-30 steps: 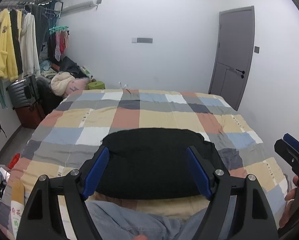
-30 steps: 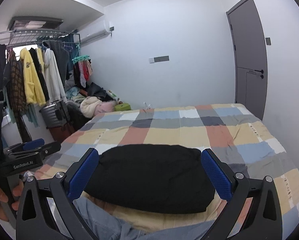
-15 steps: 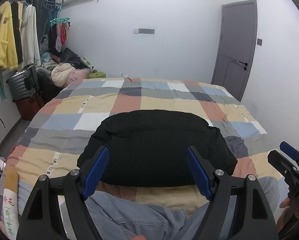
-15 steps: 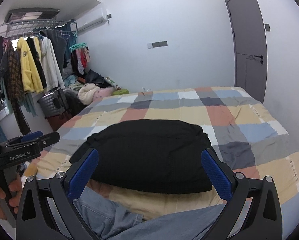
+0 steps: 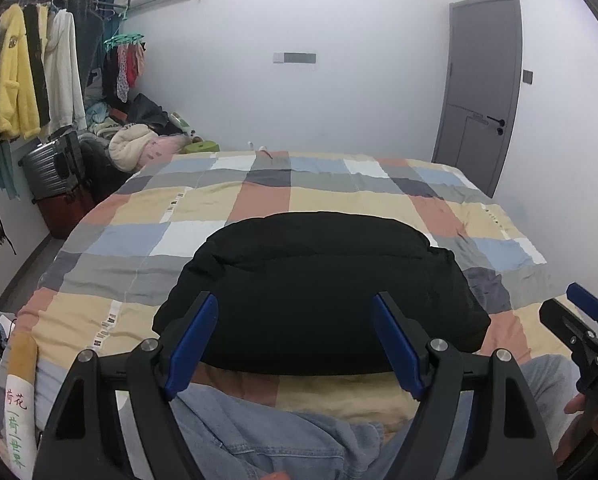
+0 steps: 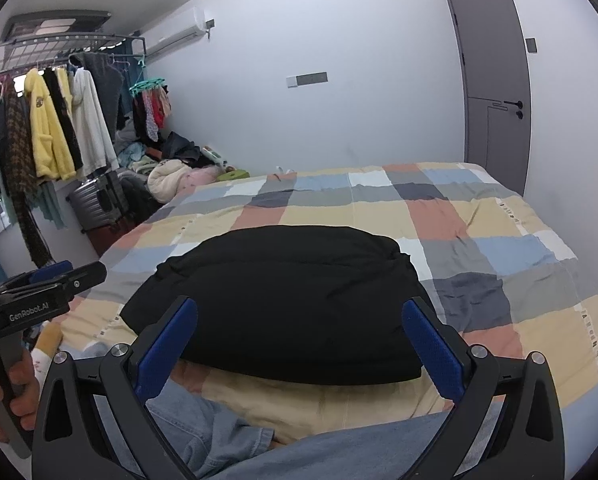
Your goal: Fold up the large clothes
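Your left tongs [image 5: 295, 344] stand wide apart with nothing between the blue pads, and your right tongs [image 6: 299, 350] are just as far apart and empty. Both point down over a pale blue denim garment [image 5: 267, 436] lying crumpled at the near edge of the bed [image 5: 339, 196]. Just beyond it a black puffy garment [image 6: 275, 300] lies folded on the checked cover. Clothes hang on a rack [image 6: 59, 120] at the left wall.
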Available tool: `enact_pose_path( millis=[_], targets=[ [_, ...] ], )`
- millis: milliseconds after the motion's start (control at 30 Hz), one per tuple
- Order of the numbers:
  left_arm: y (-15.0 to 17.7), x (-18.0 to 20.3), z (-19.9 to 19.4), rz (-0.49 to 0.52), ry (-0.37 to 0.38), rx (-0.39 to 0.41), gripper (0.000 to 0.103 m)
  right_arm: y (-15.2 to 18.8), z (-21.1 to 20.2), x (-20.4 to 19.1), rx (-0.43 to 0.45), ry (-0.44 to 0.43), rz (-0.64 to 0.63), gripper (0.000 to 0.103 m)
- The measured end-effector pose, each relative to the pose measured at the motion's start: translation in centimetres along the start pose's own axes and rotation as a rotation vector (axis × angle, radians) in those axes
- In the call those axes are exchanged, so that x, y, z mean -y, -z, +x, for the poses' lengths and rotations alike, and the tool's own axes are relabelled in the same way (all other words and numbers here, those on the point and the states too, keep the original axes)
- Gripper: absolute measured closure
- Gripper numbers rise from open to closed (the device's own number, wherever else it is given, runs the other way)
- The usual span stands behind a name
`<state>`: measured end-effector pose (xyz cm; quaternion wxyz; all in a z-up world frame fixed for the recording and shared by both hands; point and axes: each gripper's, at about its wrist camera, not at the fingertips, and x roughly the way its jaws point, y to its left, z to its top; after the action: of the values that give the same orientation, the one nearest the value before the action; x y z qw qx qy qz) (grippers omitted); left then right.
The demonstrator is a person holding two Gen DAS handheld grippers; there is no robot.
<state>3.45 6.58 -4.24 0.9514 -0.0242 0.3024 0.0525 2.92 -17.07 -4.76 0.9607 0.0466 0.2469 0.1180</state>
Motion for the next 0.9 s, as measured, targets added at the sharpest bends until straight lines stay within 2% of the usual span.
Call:
enact_pose_path(
  millis=[900],
  targets=[
    [0.9, 0.6, 1.6, 0.029, 0.017, -0.050, 0.023, 0.6, 0.0, 0.7, -0.005, 0.029, 0.027, 0.000]
  ],
)
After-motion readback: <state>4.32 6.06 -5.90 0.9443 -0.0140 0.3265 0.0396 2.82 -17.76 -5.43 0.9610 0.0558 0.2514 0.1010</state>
